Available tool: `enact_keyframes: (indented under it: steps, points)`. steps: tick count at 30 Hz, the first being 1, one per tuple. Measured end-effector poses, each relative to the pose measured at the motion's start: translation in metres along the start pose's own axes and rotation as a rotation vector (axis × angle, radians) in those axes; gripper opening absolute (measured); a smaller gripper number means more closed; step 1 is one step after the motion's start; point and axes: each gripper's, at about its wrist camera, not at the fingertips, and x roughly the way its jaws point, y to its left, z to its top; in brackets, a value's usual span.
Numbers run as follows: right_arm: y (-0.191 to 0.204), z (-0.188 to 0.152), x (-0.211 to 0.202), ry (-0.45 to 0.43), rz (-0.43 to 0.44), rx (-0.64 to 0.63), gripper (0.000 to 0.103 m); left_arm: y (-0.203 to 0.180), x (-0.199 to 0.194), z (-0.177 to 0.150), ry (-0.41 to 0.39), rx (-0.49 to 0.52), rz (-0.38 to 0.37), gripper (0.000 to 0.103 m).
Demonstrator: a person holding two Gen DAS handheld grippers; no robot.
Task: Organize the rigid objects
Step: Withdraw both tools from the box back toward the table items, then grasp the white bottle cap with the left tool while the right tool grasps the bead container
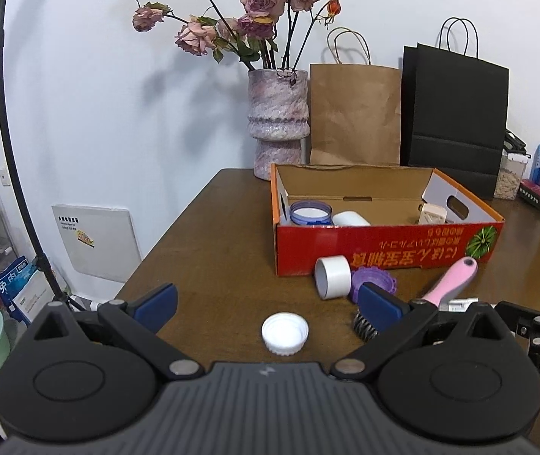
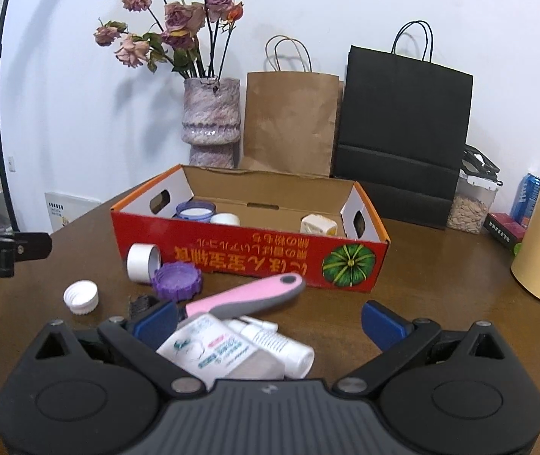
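The white screw cap (image 1: 285, 333) lies open side up on the brown table (image 1: 213, 265), straight ahead of the left gripper (image 1: 266, 303) and centred between its blue-padded fingers, just short of the tips. That gripper is spread wide and holds nothing. Being round, the cap has no long axis to line up with, so the jaws could likely close on it from any heading; a short push forward and down looks enough.

Ahead and to the right of the cap, a white tape roll (image 1: 332, 277) lies on its side touching a purple toothed lid (image 1: 374, 280), both just in front of the red cardboard box (image 1: 383, 250). The box already contains a blue-rimmed jar (image 1: 310, 213), a white cylinder (image 1: 350, 218) and a cream cube (image 1: 433, 214).

The right gripper (image 2: 270, 322) is also spread wide and empty. Between its fingers, close in, lie a white spray bottle (image 2: 281, 349) and a labelled packet (image 2: 213, 352), overlapped by the pink-handled brush (image 2: 247, 295), whose long axis runs across the jaws from lower left to upper right. From the right gripper, the cap sits well off to the left (image 2: 81, 296), so the left gripper is judged the nearer one for it.
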Motion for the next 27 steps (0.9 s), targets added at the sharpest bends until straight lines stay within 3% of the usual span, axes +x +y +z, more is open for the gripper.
enact_keyframes:
  steps: [7, 16, 27]
  points:
    - [0.008, -0.011, -0.006, 0.018, -0.013, -0.004, 0.103, 0.003, -0.005, -0.011, 0.015, 0.017, -0.006, 0.103]
    - [0.0, -0.021, -0.004, 0.027, -0.022, 0.086, 0.103, 0.008, -0.001, -0.021, 0.041, 0.019, -0.013, 0.103]
    - [0.004, -0.031, 0.012, 0.071, 0.04, 0.097, 0.103, 0.011, 0.011, -0.027, 0.073, 0.021, -0.015, 0.103]
